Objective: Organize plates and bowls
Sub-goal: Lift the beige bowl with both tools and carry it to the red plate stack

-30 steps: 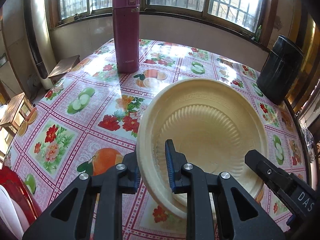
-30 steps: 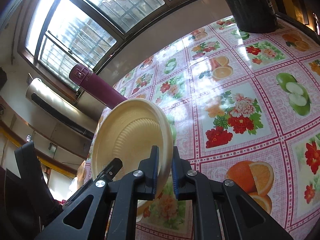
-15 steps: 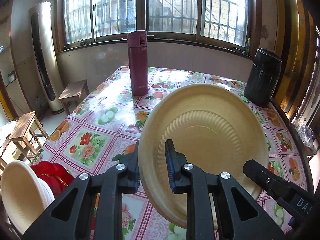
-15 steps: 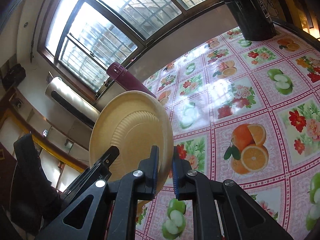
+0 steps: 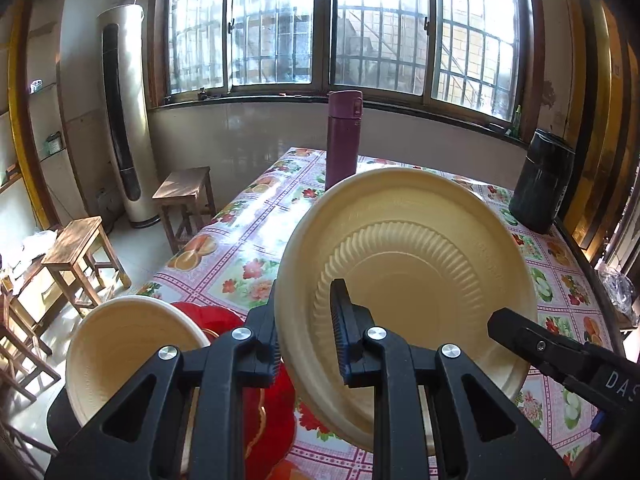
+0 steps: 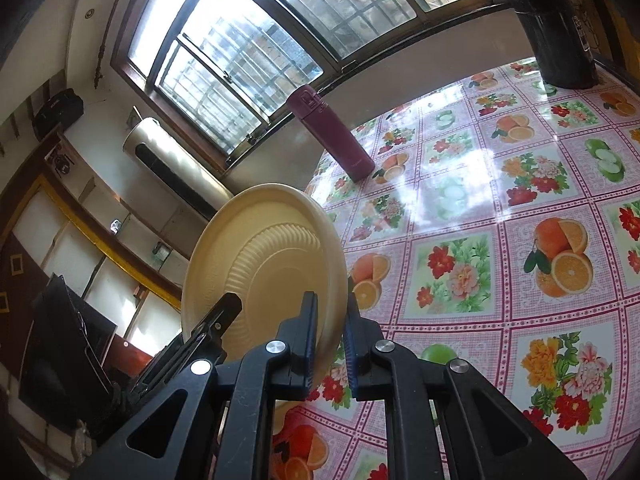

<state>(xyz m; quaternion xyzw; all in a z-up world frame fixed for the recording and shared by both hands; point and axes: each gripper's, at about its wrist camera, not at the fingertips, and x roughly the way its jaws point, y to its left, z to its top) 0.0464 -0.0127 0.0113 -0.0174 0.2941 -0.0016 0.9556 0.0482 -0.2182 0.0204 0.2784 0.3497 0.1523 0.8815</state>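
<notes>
Both grippers, left (image 5: 306,334) and right (image 6: 332,340), pinch the plate's (image 5: 420,260) rim, held tilted; the bowl (image 5: 120,352) lies lower left (likely its destination).

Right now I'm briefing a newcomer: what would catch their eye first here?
The cream plate, held tilted above the fruit-and-flower tablecloth, both tongs clamped on its rim: left tongs, right tongs. Behind it a maroon flask stands upright near the barred window; a cream bowl sits lower left.
</notes>
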